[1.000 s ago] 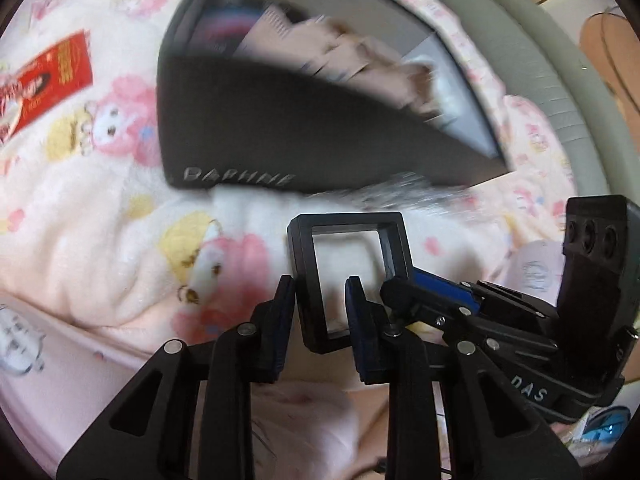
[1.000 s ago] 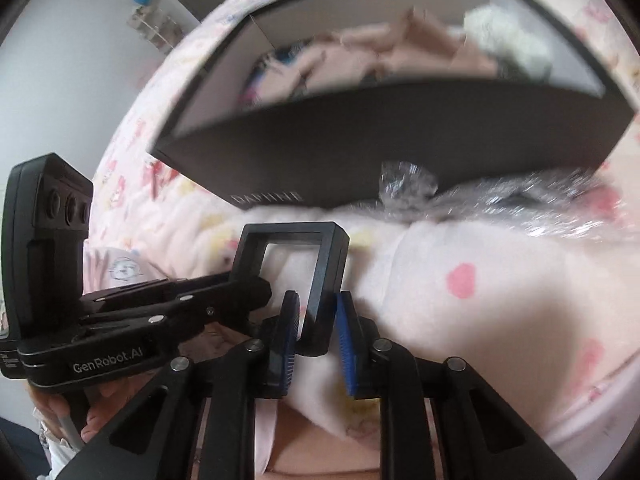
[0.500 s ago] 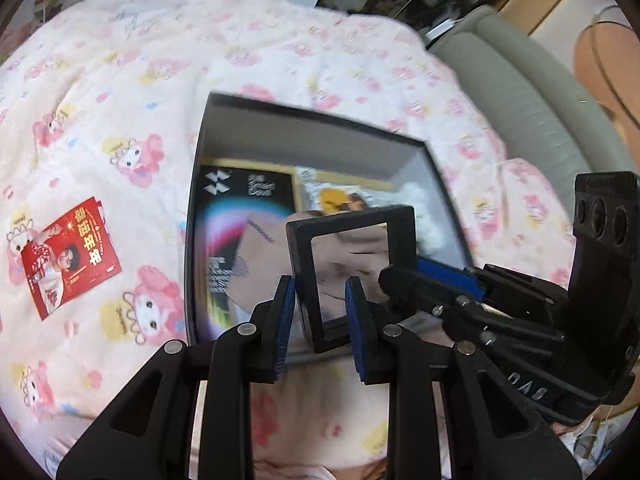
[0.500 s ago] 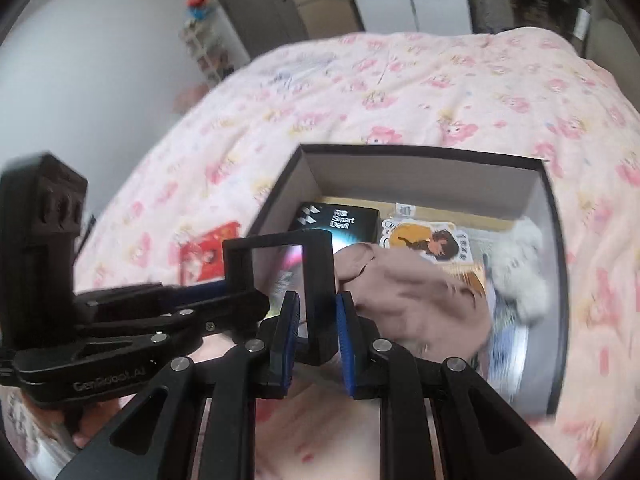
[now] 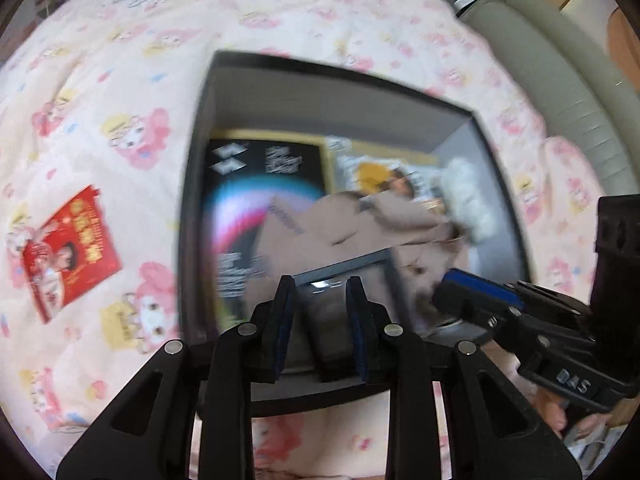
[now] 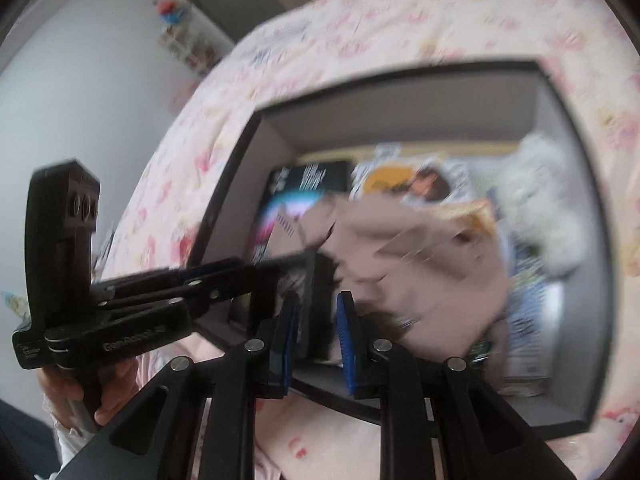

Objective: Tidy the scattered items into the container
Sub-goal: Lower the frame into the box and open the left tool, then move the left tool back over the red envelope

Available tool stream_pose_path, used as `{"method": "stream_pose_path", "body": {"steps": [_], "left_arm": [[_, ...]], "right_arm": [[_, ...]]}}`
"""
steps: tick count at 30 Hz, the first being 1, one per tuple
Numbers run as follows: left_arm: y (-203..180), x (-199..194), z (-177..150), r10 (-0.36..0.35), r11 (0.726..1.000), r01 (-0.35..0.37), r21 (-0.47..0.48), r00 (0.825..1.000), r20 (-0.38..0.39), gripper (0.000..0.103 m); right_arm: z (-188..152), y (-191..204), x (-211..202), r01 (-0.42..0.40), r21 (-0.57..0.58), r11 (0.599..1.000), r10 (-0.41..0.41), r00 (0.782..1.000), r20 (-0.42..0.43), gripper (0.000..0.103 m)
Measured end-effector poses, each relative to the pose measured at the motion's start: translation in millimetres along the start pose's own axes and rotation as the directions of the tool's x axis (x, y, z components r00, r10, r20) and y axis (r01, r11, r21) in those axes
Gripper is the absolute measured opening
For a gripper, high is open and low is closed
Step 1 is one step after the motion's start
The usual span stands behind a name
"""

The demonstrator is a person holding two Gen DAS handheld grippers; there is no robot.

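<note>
A black open box (image 5: 320, 92) (image 6: 400, 92) lies on the pink bedspread and holds a dark printed packet (image 5: 260, 184), a pink cloth (image 5: 320, 232) (image 6: 400, 252), a comic booklet (image 6: 408, 180) and a white fluffy item (image 5: 468, 196) (image 6: 540, 200). Both grippers hold a black square frame (image 5: 340, 276) (image 6: 312, 300) over the box's near edge. My left gripper (image 5: 320, 320) is shut on one side of it. My right gripper (image 6: 318, 332) is shut on another side. The frame is blurred by motion.
A red printed packet (image 5: 68, 248) lies on the bedspread (image 5: 100, 80) left of the box. A grey-green padded headboard (image 5: 560, 100) runs along the far right. A white wall and a shelf (image 6: 180, 32) stand beyond the bed.
Both grippers have carried the black frame from low in front of the box up and over it, then down toward the contents. The frame now tilts flatter and lower.
</note>
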State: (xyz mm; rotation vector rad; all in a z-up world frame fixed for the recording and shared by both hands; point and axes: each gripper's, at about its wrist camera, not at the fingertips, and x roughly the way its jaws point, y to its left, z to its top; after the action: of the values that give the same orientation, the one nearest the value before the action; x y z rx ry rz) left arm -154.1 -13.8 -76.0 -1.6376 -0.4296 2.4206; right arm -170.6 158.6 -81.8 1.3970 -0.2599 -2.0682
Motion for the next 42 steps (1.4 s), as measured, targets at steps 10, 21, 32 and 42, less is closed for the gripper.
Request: {"method": "stream_pose_path", "body": {"steps": [10,21,32,42], "left_arm": [[-34,29,-16,0.018,0.997,-0.014,0.073,0.999,-0.051,0.028],[7,6,-30,0.06,0.998,-0.059,0.007,0.996,-0.061,0.029],[102,-92,-40,0.01,0.991,0.011,-0.133,0.987,0.16,0.035],[280,-91,-63,0.088,0.881,-0.022,-0.473,0.989,0.117,0.038]], "right_arm": [[3,-9,-18,0.217,0.002,0.976,-0.217,0.974,0.073,0.017],[-3,0,-10,0.22,-0.062,0.974,-0.218,0.975,0.044,0.016],[2,83,-23,0.076,-0.199,0.977,-0.053,0.991,0.12,0.021],[27,216,116,-0.045,-0.264,0.963,-0.001,0.985,-0.17,0.039]]}}
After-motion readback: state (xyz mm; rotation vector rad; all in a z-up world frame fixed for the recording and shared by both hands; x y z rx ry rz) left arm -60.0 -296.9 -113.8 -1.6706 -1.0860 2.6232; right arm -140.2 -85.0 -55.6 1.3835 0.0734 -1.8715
